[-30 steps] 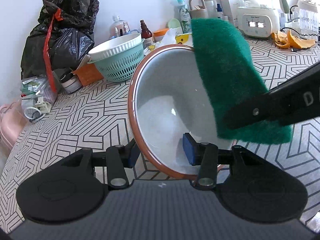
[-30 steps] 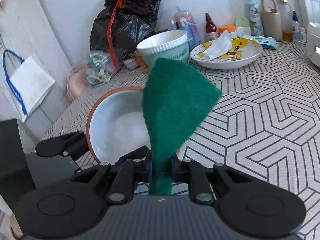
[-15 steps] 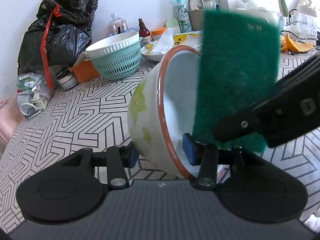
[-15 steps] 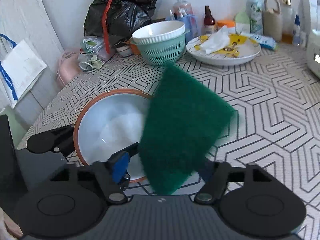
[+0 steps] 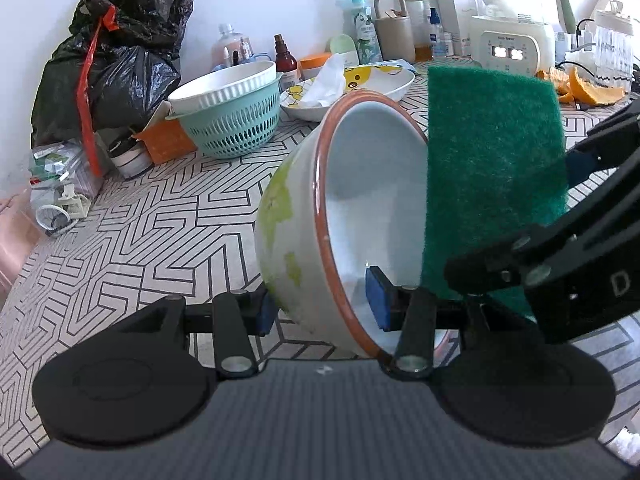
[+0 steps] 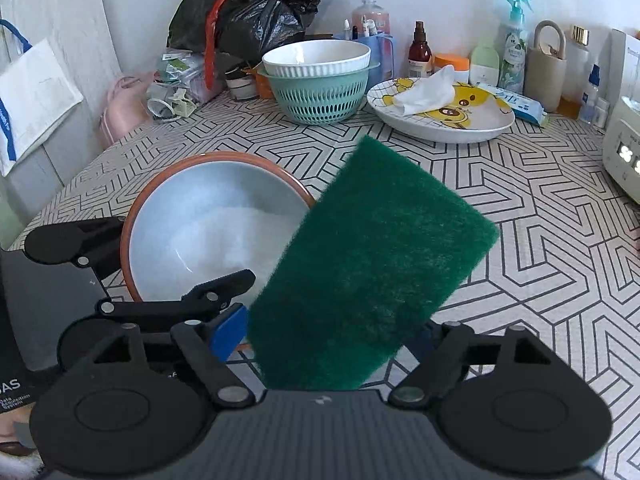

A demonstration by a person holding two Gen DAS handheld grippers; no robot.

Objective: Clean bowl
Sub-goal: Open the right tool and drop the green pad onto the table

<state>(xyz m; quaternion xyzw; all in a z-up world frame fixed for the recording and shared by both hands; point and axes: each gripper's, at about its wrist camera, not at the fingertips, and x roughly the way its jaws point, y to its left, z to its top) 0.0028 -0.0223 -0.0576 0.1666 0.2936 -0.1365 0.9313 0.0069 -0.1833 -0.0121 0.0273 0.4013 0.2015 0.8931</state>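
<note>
Right gripper (image 6: 324, 336): jaws just spread wide, green scouring pad (image 6: 372, 268) loose between them, beside the bowl (image 5: 360, 216), may drop. Left gripper (image 5: 320, 312) clamped on bowl's rim, bowl tipped above table (image 6: 540, 240); could slip.

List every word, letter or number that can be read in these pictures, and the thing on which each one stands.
"D": on the right gripper's black arm.
"SAS": on the black body of the left gripper; the smaller print under it is too blurred to read.
Labels on the spray bottle, the white box and the blue packet: too small to read.
</note>
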